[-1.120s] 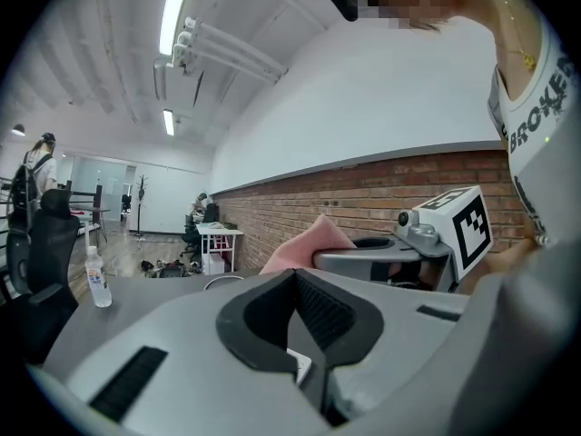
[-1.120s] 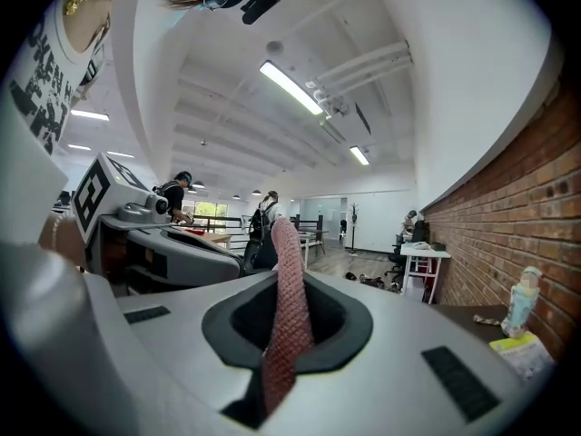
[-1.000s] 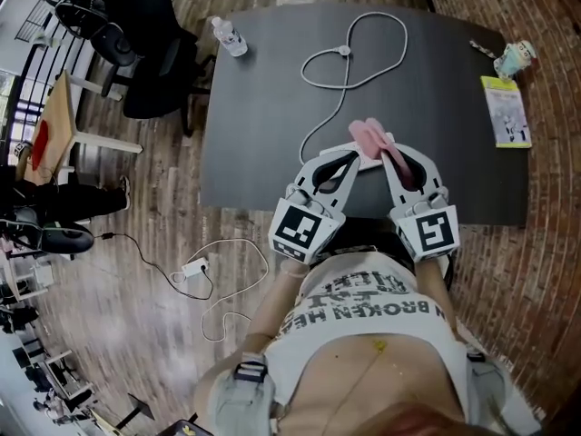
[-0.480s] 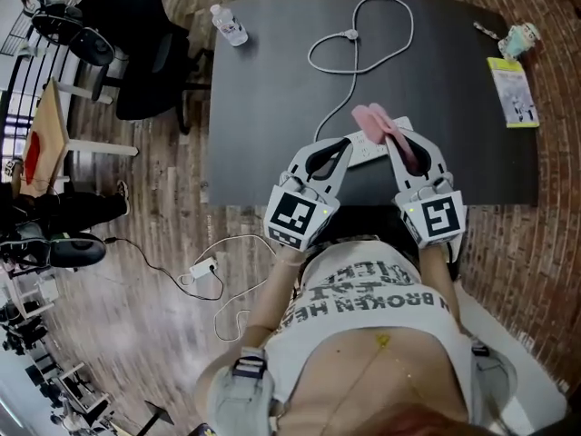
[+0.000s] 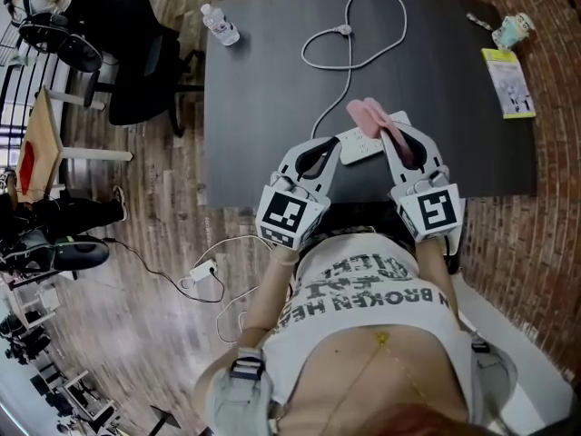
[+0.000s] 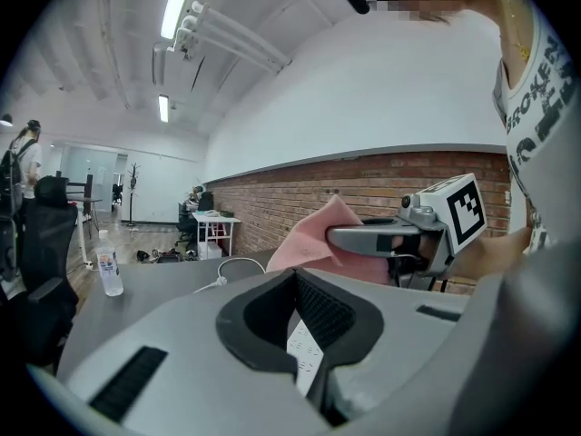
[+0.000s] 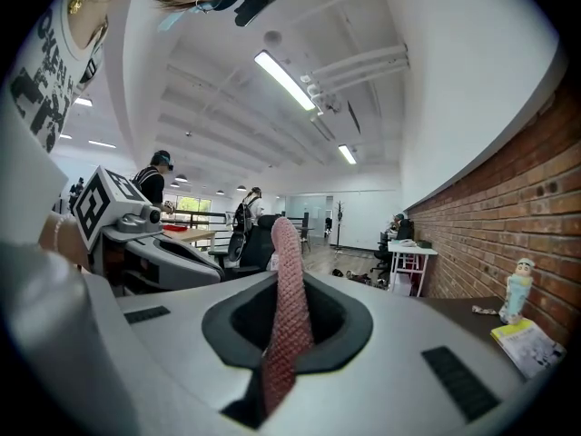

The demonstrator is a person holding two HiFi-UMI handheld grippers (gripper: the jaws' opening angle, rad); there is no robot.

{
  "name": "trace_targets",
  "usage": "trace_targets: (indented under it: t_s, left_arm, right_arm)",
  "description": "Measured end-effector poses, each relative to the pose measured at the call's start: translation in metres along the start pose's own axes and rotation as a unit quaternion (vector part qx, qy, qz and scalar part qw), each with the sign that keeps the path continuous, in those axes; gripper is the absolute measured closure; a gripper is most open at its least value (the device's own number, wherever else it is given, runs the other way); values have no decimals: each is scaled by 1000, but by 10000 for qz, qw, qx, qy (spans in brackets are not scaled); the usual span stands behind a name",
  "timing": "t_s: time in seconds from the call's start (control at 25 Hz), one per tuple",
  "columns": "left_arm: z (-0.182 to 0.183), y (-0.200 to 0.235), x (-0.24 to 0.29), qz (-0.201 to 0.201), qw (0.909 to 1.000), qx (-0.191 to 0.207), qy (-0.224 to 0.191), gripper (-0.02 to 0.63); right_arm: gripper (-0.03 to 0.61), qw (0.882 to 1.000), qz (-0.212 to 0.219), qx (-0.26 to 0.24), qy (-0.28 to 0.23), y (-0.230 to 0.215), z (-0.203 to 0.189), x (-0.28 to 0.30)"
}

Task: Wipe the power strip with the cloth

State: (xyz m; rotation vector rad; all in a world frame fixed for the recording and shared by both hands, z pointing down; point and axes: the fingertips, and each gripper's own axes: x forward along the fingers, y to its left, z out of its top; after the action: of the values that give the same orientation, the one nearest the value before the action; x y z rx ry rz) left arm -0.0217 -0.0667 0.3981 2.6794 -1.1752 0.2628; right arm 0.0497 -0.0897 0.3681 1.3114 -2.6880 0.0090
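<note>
I'm clamping the pink textured cloth (image 5: pixel 367 116) in the right gripper (image 5: pixel 400 137), bringing it over the white plastic power strip (image 5: pixel 360 149) at centre frame on the dark table (image 5: pixel 263 89). The left gripper (image 5: pixel 334 145) is sitting closed and empty at the strip's end. Wiping is looking barely begun.
</note>
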Motion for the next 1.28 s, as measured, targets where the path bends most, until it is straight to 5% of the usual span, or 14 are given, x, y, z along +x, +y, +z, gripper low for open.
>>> trace_targets:
  t_s: [0.4,1.0,1.28]
  left_arm:
    - [-17,10,16,201,9995,98,244,606]
    - [-118,20,26,-41,9924,2,1231,604]
    - [-160,18,41,-240,9847,-152,1719,549]
  right_arm:
    - [561,9996,185,-46,198,-6,-9,9]
    - [561,9988,103,-34,481,-4,-27,6]
    - [561,9985,95,-16,532,-6,-33,4]
